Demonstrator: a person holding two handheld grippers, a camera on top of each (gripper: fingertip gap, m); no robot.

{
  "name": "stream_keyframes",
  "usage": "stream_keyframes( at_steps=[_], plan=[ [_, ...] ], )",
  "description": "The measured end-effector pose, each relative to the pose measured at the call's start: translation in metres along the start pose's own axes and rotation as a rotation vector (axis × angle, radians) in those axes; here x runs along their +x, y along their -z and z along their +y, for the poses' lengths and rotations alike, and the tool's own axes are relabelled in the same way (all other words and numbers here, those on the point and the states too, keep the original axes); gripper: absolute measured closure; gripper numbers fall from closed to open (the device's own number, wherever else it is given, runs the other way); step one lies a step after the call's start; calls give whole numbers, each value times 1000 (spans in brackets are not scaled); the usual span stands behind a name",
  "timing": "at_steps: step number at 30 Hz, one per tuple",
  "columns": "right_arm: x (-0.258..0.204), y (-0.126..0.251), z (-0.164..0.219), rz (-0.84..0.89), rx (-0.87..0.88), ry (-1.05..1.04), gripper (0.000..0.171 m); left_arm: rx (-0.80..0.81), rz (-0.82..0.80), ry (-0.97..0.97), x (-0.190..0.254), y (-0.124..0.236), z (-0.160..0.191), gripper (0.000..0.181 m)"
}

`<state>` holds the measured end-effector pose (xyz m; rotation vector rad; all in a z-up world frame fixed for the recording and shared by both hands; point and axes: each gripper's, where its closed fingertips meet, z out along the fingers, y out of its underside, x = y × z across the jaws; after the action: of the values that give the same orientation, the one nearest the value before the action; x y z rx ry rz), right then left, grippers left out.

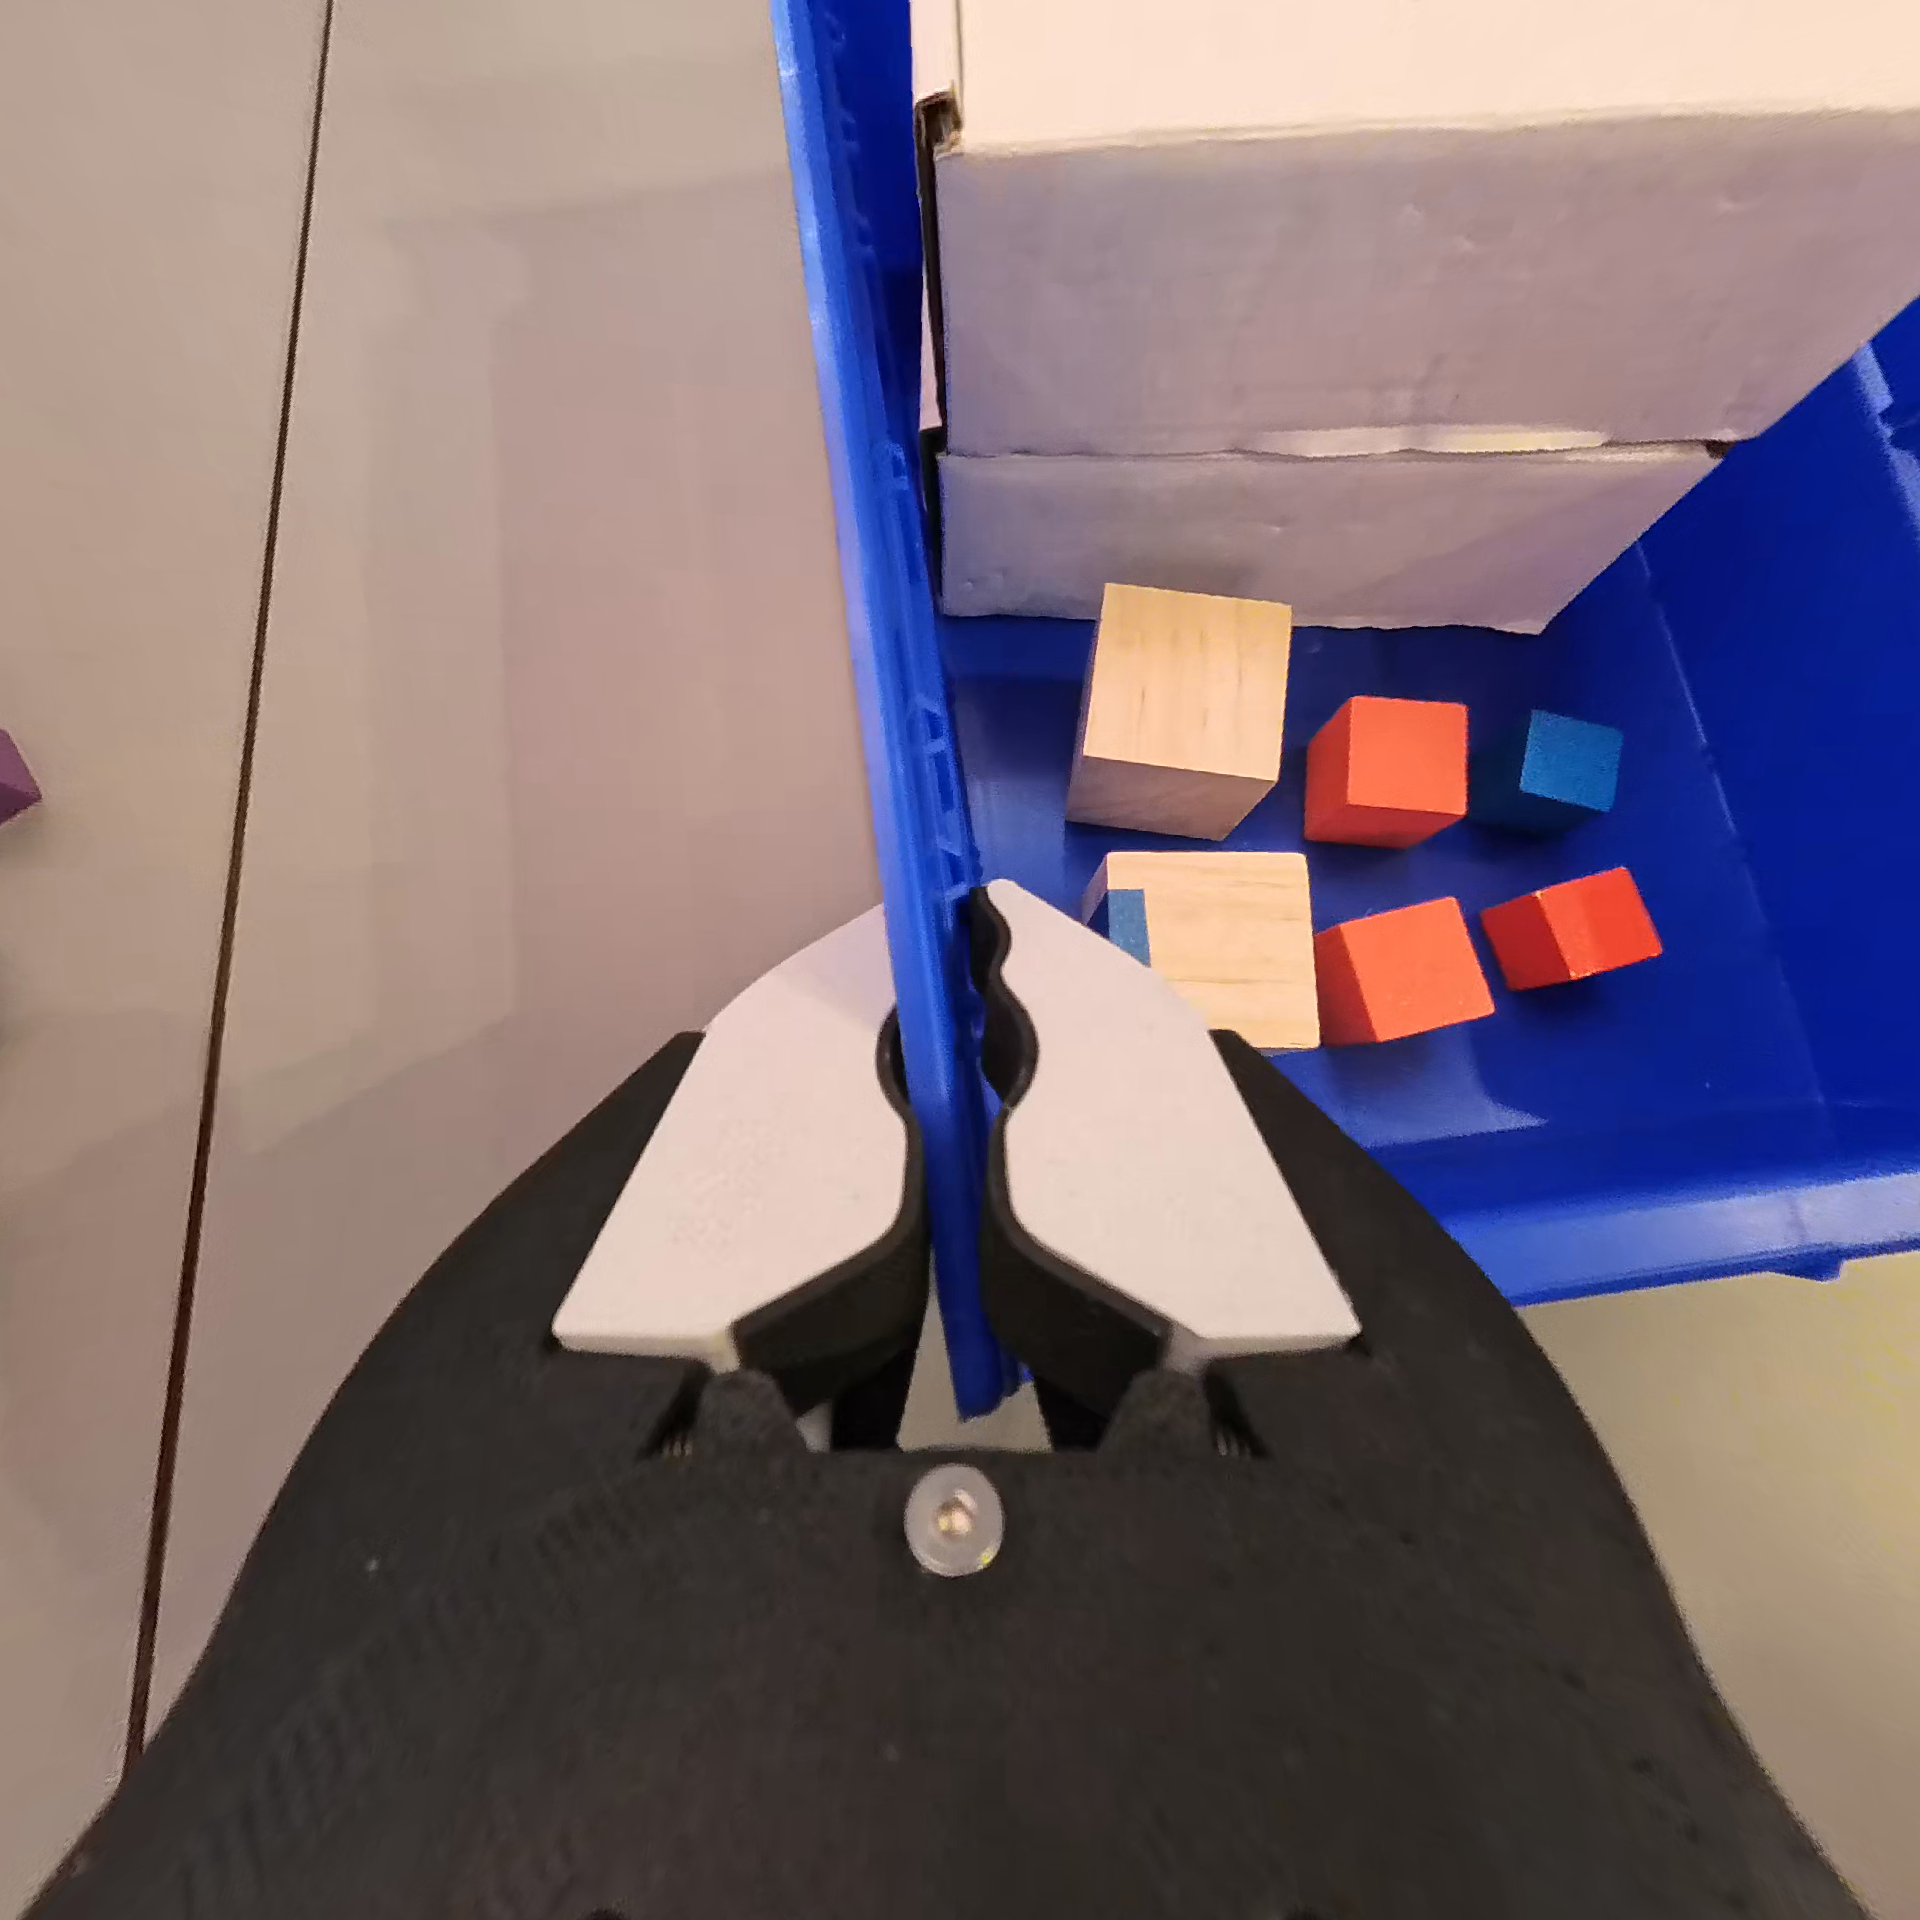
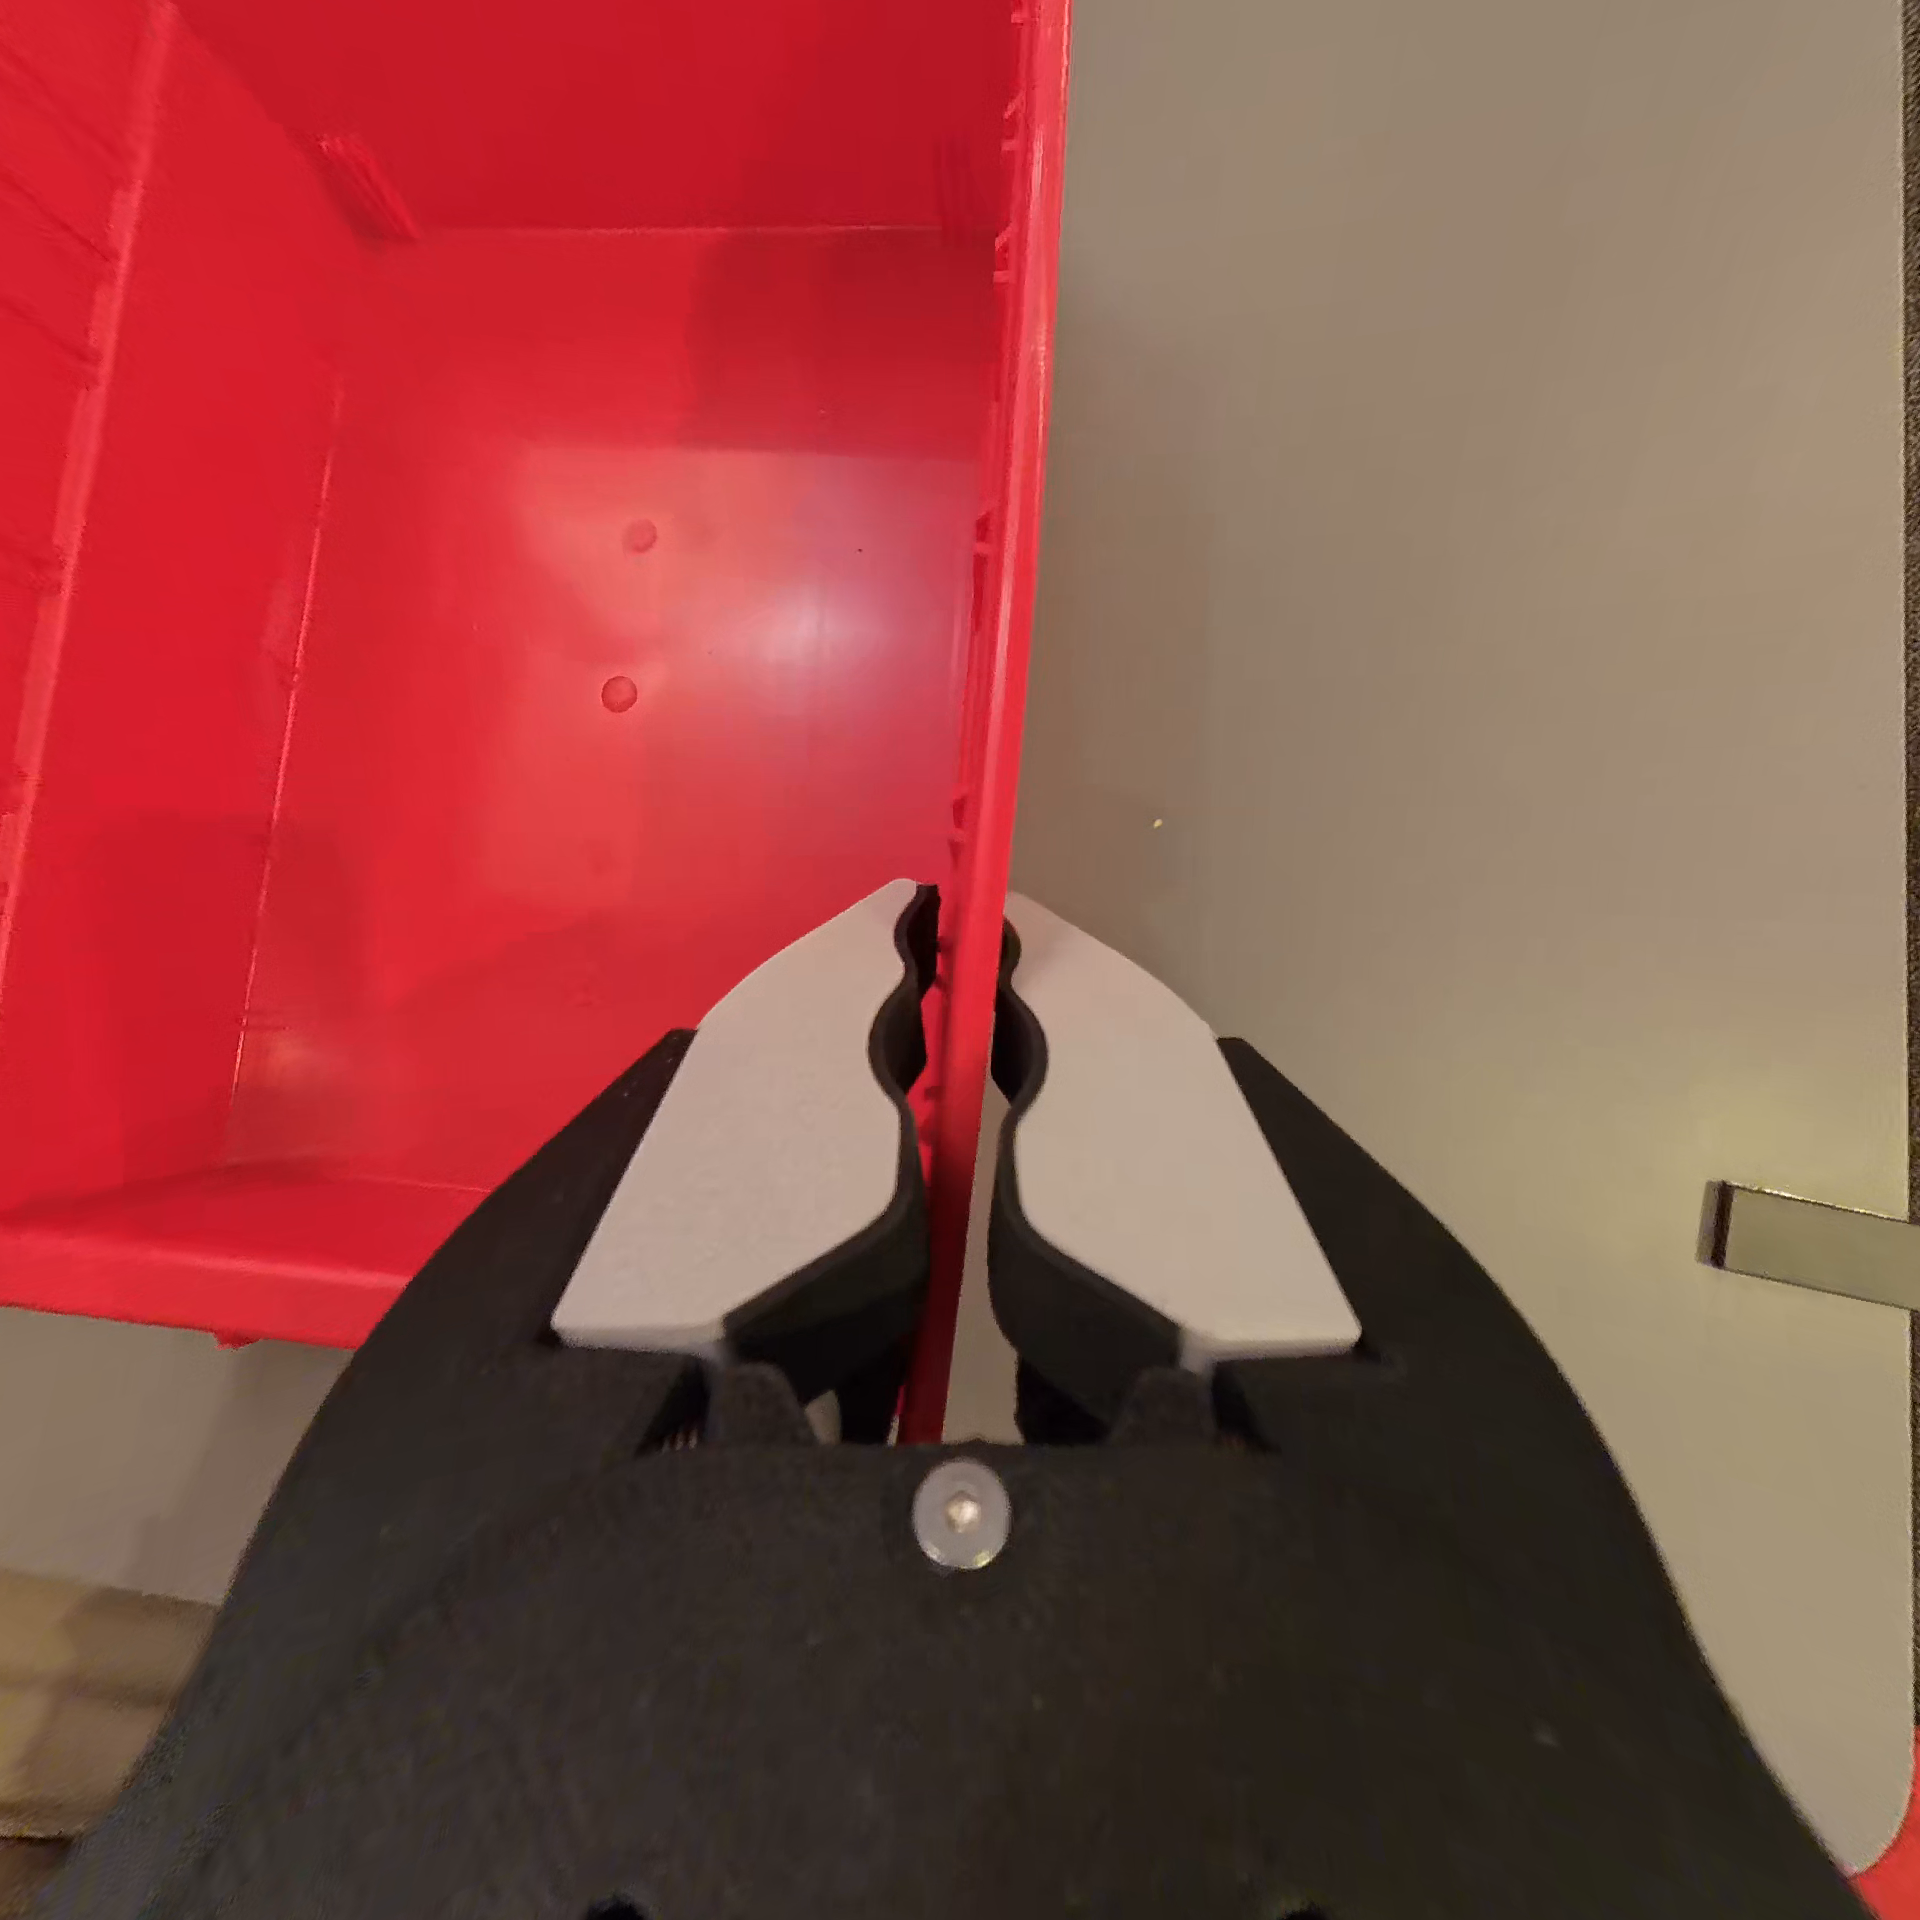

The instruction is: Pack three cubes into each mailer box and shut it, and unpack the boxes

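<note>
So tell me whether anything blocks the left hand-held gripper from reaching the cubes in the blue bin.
Yes: the left hand-held gripper is clamped on the blue bin's wall, one finger outside, one inside. The cubes, such as the nearest wooden cube, lie uncovered on the bin floor; the white mailer boxes sit behind them.

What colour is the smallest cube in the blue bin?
Blue. The smallest cube sits beside an orange cube in the blue bin, seen best in the left wrist view.
</note>
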<state>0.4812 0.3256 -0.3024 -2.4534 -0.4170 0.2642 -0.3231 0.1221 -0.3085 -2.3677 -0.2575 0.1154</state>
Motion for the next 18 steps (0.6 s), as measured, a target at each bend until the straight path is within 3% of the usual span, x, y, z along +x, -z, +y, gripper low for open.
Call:
stream_keyframes(
  at_steps=[7,10,13,18],
  plan=[
    [0,-4,-11,4,7,35,160,24,5,3,0,-3,-1,176],
    [-1,5,-21,21,56,62,144,33,-1,-4,2,0,-2,149],
    [2,27,-36,88,141,83,124,59,-27,-21,-2,7,-6,133],
    [-44,78,-70,98,313,223,118,140,-77,-75,-12,31,-25,132]
  ],
)
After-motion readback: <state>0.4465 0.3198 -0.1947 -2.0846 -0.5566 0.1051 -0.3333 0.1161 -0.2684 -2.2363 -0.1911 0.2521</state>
